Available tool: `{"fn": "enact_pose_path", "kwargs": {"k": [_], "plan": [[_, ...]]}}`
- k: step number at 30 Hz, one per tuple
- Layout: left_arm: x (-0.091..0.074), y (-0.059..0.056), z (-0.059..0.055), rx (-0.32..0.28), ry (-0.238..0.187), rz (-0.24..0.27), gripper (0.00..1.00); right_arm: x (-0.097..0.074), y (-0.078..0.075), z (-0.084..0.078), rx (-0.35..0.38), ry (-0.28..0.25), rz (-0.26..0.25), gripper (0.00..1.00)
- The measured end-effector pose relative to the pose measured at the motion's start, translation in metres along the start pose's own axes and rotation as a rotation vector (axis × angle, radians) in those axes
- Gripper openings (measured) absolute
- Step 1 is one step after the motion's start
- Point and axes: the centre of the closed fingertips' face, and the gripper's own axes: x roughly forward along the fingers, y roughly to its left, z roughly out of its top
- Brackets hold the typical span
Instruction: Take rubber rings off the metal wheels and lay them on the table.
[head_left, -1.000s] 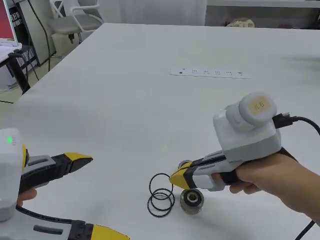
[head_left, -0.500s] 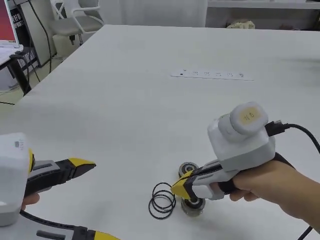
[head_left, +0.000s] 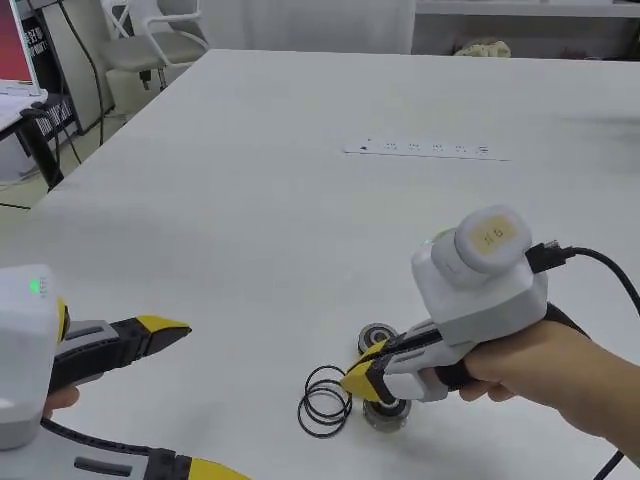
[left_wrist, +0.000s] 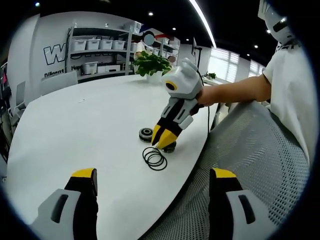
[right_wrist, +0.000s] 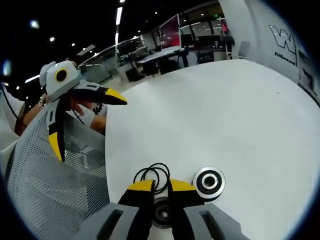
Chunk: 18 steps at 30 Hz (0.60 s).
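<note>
Two metal wheels lie on the white table (head_left: 300, 200): a far wheel (head_left: 375, 337) (right_wrist: 209, 182) (left_wrist: 146, 133) and a near wheel (head_left: 388, 412) (right_wrist: 161, 212) (left_wrist: 170, 147). My right gripper (head_left: 362, 380) (right_wrist: 161, 187) (left_wrist: 165, 139) is shut, its yellow tips resting on top of the near wheel; I cannot tell whether they pinch its rubber ring. A few loose black rubber rings (head_left: 325, 400) (right_wrist: 152, 175) (left_wrist: 155, 158) lie overlapped just left of that wheel. My left gripper (head_left: 195, 400) (left_wrist: 154, 175) hovers wide open at the near left, holding nothing.
A white power strip (head_left: 425, 150) lies flat further up the table. Office chairs (head_left: 150, 35) stand beyond the far left corner. A mesh chair back (left_wrist: 235, 145) (right_wrist: 55, 180) sits close to the table's near edge.
My right gripper has dropped lower and toward me, from beside the wheels to on top of the near wheel. The left gripper has hardly moved.
</note>
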Motion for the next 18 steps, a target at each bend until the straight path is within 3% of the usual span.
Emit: {"fn": "enact_pose_path", "kwargs": {"k": [18], "plan": [[0.0,0.001,-0.002,-0.009,0.009,0.009,0.89,-0.018,-0.015,0.018,0.02,-0.085,-0.043,0.11]]}}
